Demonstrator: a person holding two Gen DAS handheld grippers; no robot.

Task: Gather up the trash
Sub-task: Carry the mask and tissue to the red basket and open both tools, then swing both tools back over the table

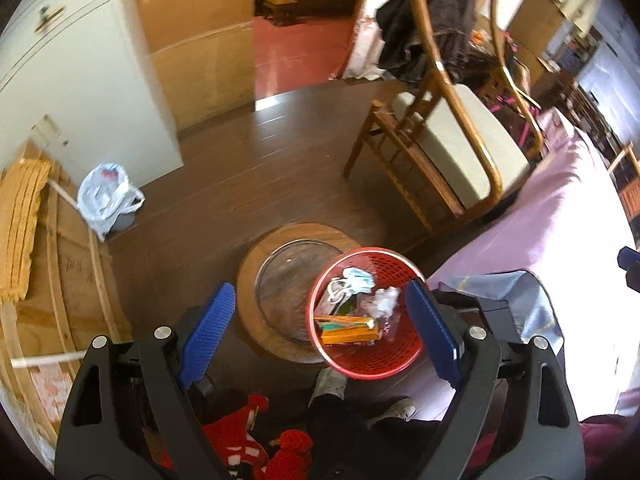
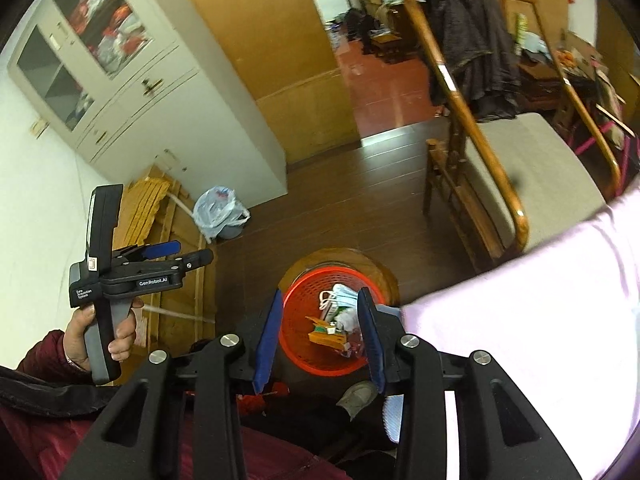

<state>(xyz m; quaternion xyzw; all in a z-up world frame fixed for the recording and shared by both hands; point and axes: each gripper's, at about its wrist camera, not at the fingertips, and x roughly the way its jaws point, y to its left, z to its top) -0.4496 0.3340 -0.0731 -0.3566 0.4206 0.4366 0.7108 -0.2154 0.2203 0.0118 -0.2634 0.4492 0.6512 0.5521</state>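
Your holdings, largest first: a dark wood floor (image 1: 248, 152) fills the middle of both views; a white cabinet (image 2: 132, 92) stands at upper left of the right wrist view, with a tan door panel (image 2: 256, 40) just beside it; a bed in pale pink sheeting (image 1: 560, 216) runs down the right edge of the left wrist view; a wooden chair (image 1: 444, 148) with a grey cushion sits at upper right, a dark garment (image 1: 432, 20) draped over its back. At lower centre a round wooden stool (image 1: 256, 280) carries a red mesh basket (image 1: 380, 364), which overhangs its right side. Inside the basket lie the trash items: a blue face mask (image 1: 360, 278), crumpled white paper (image 1: 384, 298) and an orange carton (image 1: 348, 334). A white plastic bag (image 1: 106, 198) sits on the floor at middle left, against the cabinet foot. Your left tongs (image 1: 320, 328) are spread wide, nothing between the blue pads, the basket showing just inside the right pad. Your right tongs (image 2: 320, 332) are likewise spread, framing the basket from above and pinching nothing. Your left hand (image 2: 100, 336), at lower left of the right wrist view, grips the other tool's handle.
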